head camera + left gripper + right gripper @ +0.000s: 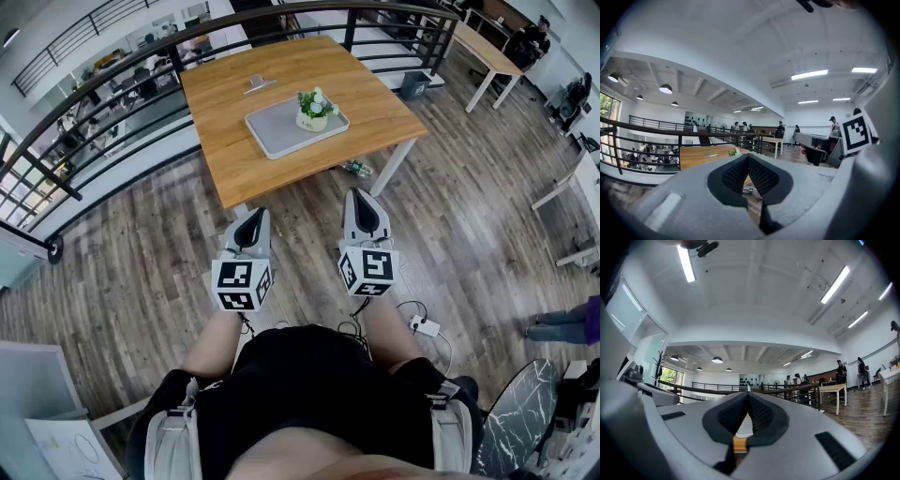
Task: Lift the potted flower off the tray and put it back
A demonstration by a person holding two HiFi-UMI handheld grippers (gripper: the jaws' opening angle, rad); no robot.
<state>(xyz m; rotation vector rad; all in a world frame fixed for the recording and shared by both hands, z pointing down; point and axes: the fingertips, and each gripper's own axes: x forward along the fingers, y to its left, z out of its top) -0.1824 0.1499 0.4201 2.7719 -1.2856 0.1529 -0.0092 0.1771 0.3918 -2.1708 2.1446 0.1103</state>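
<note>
1. The potted flower [314, 108] is seen standing upright on the grey tray [272, 131], toward the tray's far right part.
2. The tray is laid flat near the middle of the wooden bench [234, 164]; a small grey object [260, 83] is seen on the bench beyond it, apart from the tray.
3. The left gripper [255, 217] is held over the wooden floor [469, 216], short of the bench's near edge. Its jaws are brought together at the tips, and nothing is held between them.
4. The right gripper [360, 197] is held just beside it, also short of the bench. Its jaws are likewise closed tip to tip, with nothing gripped.
5. Neither the flower nor the tray is touched by either gripper; both are kept well apart from them.
6. The bench is bordered on its far side by a dark curved railing [112, 94].
</note>
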